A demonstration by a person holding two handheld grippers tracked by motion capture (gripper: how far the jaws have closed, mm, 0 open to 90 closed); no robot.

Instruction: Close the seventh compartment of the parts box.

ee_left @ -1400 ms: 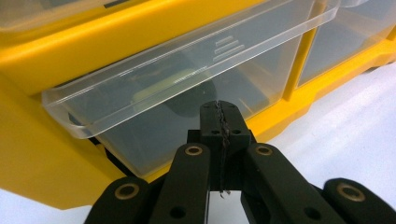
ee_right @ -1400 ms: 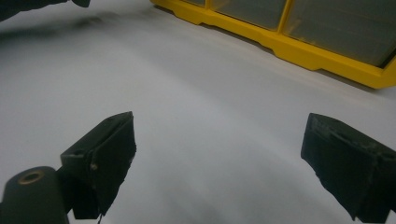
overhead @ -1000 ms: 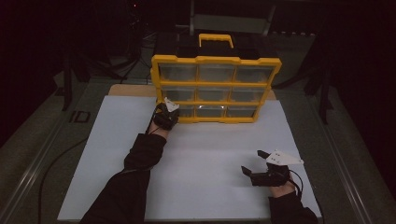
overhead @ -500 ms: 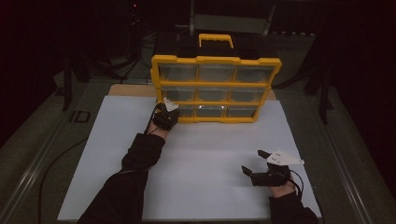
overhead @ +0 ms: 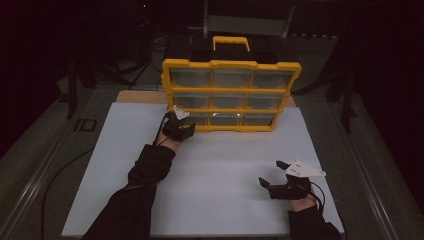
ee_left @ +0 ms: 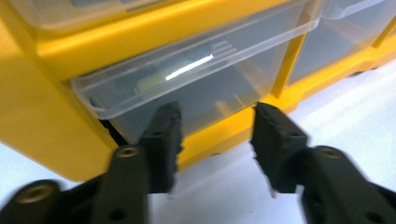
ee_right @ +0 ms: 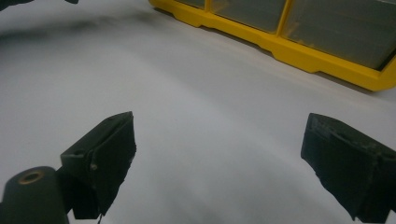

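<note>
The left gripper (ee_left: pixel 215 149), jaws just opening and empty, sits at the organizer's (overhead: pixel 231 95) bottom-left drawer (ee_left: pixel 187 88), which stands slightly pulled out. The right gripper (overhead: pixel 272 175), jaws apart, waits well short of the organizer, so further drawer work seems left.

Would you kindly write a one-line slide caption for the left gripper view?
Left gripper, jaws just opened, faces the yellow organizer's slightly pulled-out clear bottom drawer.

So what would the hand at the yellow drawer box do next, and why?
Probably draw the left gripper straight back from the yellow plastic organizer with clear drawers. Its jaws have just been opening and now stand apart with nothing between them, right in front of the clear bottom-left drawer, which sticks out a little from its frame. The right gripper rests open on the white table sheet.
</note>
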